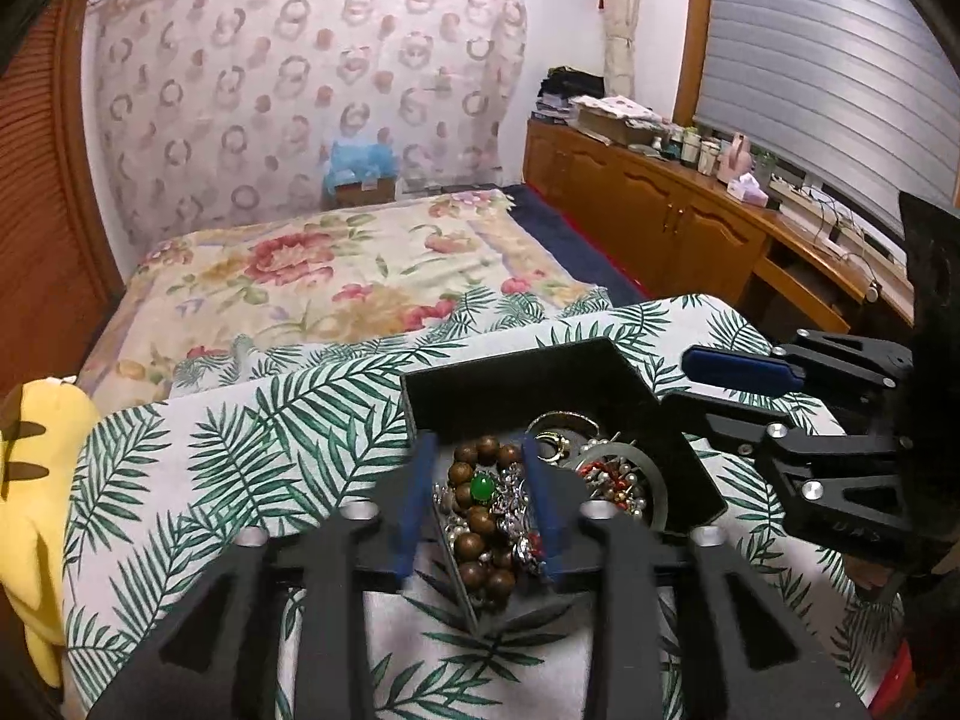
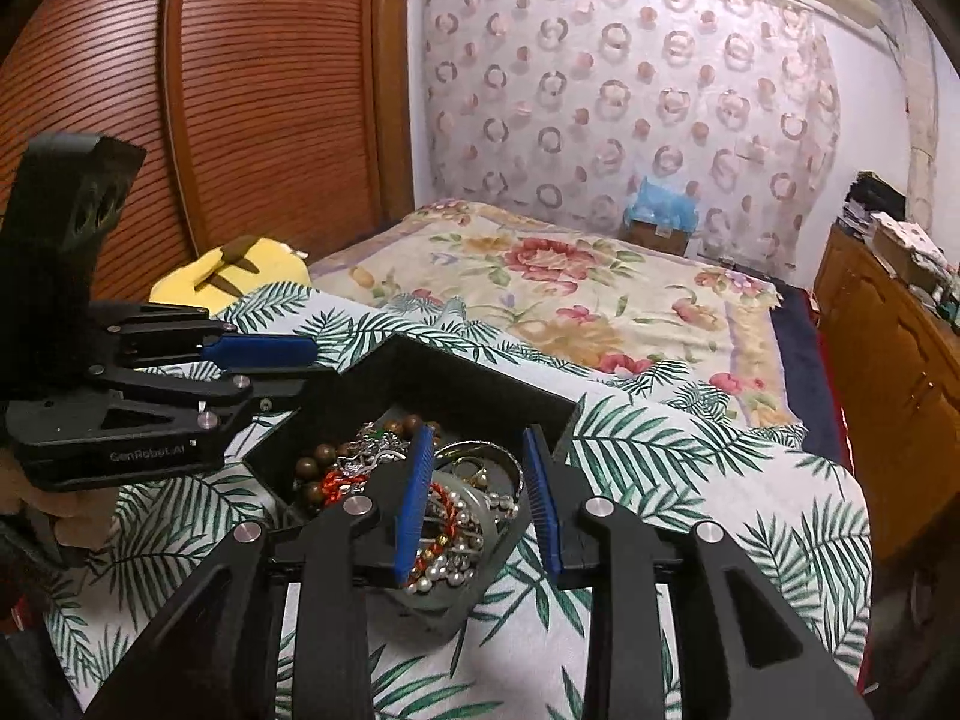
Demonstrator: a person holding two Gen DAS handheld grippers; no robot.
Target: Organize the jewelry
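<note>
A black box (image 1: 516,381) (image 2: 456,381) sits on a palm-leaf cloth and holds a heap of jewelry: a brown wooden bead bracelet (image 1: 474,516) (image 2: 309,468) with a green stone (image 1: 482,487), silver chains, pearl strands (image 2: 447,558), a gold ring (image 1: 555,447), a red-beaded piece (image 1: 609,480) and a pale bangle (image 1: 657,483). My left gripper (image 1: 480,504) is open, its blue pads astride the wooden beads. My right gripper (image 2: 480,501) is open over the pearl strands and bangle. Each gripper also shows in the other's view, the right one (image 1: 738,384) and the left one (image 2: 270,360).
The palm-leaf cloth (image 1: 240,456) covers a low surface at the foot of a bed with a floral blanket (image 1: 336,276). A yellow plush toy (image 1: 30,480) lies at the left. A wooden cabinet (image 1: 690,216) with clutter runs along the right. A wooden slatted door (image 2: 252,90) stands at the left.
</note>
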